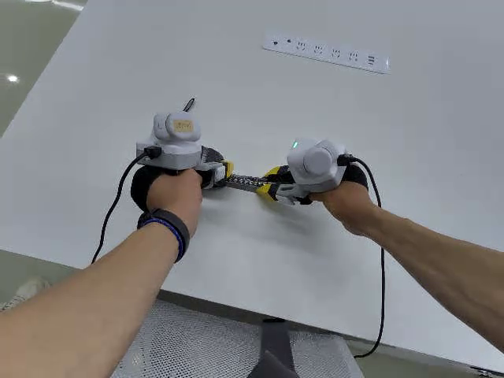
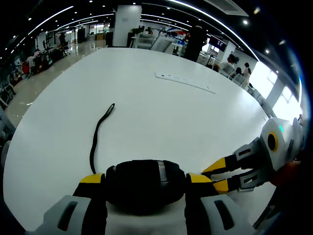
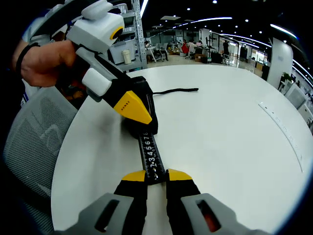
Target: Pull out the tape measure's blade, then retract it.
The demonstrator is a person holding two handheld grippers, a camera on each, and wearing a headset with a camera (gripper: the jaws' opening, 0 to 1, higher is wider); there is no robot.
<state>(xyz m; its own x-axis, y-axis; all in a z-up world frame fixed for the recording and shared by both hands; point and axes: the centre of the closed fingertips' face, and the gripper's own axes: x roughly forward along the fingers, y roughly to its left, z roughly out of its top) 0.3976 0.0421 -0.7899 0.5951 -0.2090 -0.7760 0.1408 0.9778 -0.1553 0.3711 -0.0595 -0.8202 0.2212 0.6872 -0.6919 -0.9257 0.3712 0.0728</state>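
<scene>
Clamping tape measure (image 2: 142, 193), left gripper (image 2: 146, 178) faces right gripper (image 3: 155, 175) pinching blade (image 3: 149, 152); power strip (image 1: 327, 53) beyond.

open-plan office, judged from the following. a large white table (image 1: 236, 63) is seen, with a white power strip (image 1: 327, 53) laid flat on it; a grey mesh office chair (image 3: 29, 142) is drawn up at its edge. long ceiling light strips (image 2: 215, 20), a white column (image 2: 126, 23), rows of desks (image 3: 195, 55), a metal shelving rack (image 3: 124, 49) and several people (image 2: 246, 73) are recorded in the background.
</scene>
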